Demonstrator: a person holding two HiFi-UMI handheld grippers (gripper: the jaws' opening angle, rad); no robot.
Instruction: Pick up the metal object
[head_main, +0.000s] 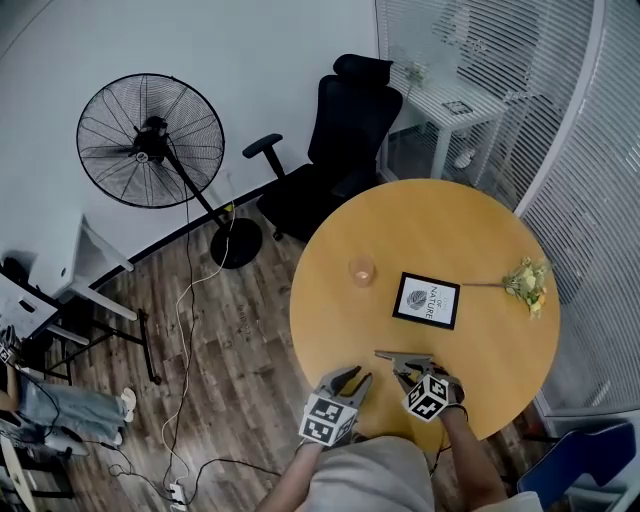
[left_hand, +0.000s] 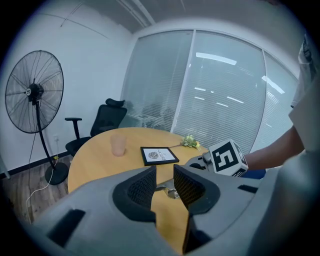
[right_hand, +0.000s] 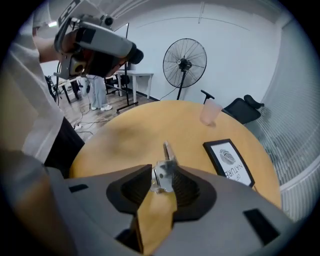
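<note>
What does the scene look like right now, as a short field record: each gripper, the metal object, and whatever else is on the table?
left gripper: open, empty, at the table's near edge
right gripper: shut on the metal object
metal object: between the right jaws, a strip poking forward; lifted or not, cannot tell
table: round, wooden
also on table: cup, framed print, flowers, all beyond the grippers

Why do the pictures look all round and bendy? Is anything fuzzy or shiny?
Head view: the wide lens bends straight lines, but all is fairly sharp. Left gripper view: dark round corners, white glare streaks on the glass wall. Right gripper view: same dark ring, and the metal object between the jaws looks fuzzy.
</note>
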